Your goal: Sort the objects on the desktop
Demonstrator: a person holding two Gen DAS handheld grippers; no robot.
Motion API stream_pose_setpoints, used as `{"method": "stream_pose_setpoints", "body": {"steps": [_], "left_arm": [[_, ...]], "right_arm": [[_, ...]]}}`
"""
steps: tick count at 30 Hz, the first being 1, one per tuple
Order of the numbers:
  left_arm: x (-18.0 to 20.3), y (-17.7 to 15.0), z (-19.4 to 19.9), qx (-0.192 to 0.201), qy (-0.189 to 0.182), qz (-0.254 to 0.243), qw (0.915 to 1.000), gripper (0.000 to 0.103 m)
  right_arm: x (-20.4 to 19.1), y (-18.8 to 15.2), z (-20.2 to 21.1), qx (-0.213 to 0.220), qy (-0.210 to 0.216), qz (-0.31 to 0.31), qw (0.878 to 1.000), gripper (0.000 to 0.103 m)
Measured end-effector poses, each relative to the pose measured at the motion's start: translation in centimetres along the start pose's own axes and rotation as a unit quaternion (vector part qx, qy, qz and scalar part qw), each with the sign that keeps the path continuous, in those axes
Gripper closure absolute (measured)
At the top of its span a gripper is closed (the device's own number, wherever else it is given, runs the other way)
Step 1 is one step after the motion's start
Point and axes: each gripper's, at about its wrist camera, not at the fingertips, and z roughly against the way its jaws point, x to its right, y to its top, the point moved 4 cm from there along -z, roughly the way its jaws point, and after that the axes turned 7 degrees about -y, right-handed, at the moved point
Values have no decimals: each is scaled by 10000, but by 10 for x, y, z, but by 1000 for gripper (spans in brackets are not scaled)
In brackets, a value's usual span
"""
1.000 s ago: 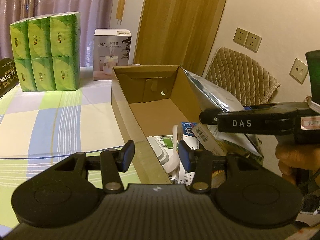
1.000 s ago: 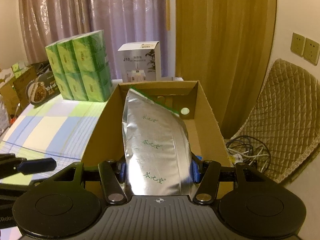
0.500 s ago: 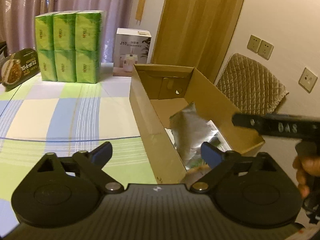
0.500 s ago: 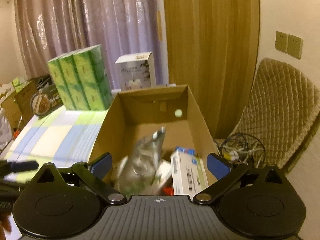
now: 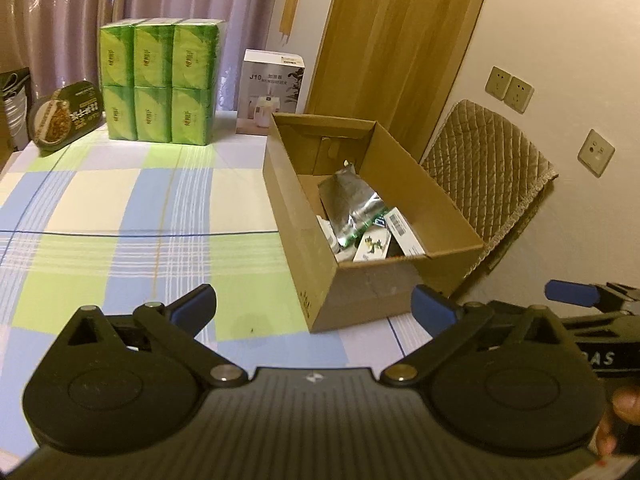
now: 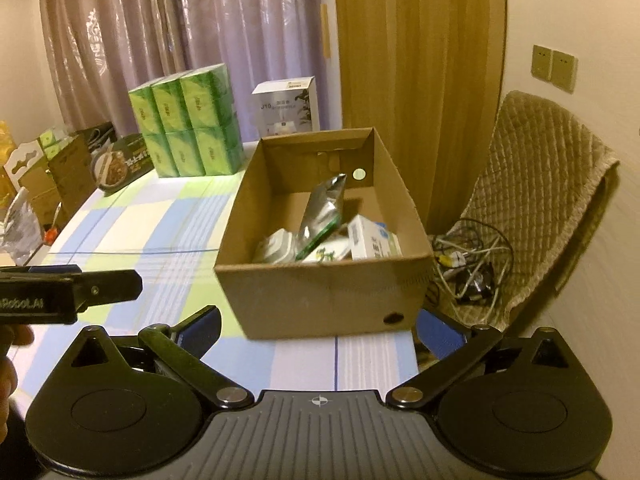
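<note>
Checked tablecloth (image 5: 120,200) | one cardboard box (image 6: 320,300), one foil pouch (image 6: 320,212) inside | left gripper (image 5: 312,308), right gripper (image 6: 318,328) wide apart, empty

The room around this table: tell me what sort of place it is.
Probably a room in a home: curtains behind a table with a checked cloth, a quilted chair cover, and stacked tissue packs.

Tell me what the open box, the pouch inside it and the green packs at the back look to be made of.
Box: brown corrugated cardboard, matte, with folded flaps and raw edges.
Pouch: likely metallised foil or plastic film; silvery, creased and shiny.
Green packs: probably paper tissues in thin plastic wrap, judging by the glossy sheen; the contents are not visible.
</note>
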Motion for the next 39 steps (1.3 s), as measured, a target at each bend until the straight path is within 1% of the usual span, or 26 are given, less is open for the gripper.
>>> {"method": "stream_pose_setpoints", "body": {"steps": [9, 16, 23, 34, 39], "left_arm": [[14, -20, 32, -25, -2, -18, 10000, 1], [18, -27, 48, 21, 157, -86, 9998, 1], [14, -30, 50, -28, 206, -72, 9998, 1], [15, -31, 51, 5, 213, -66, 9998, 1], [15, -31, 50, -46, 216, -84, 9997, 1]], "right_arm": [[0, -15, 47, 97, -2, -93, 9999, 2], [-5, -14, 72, 188, 97, -116, 9997, 2], [-13, -8, 76, 228, 116, 2, 9997, 2], [-16, -10, 72, 145, 127, 40, 9998, 2], [-17, -13, 72, 130, 128, 58, 9998, 2]]}}
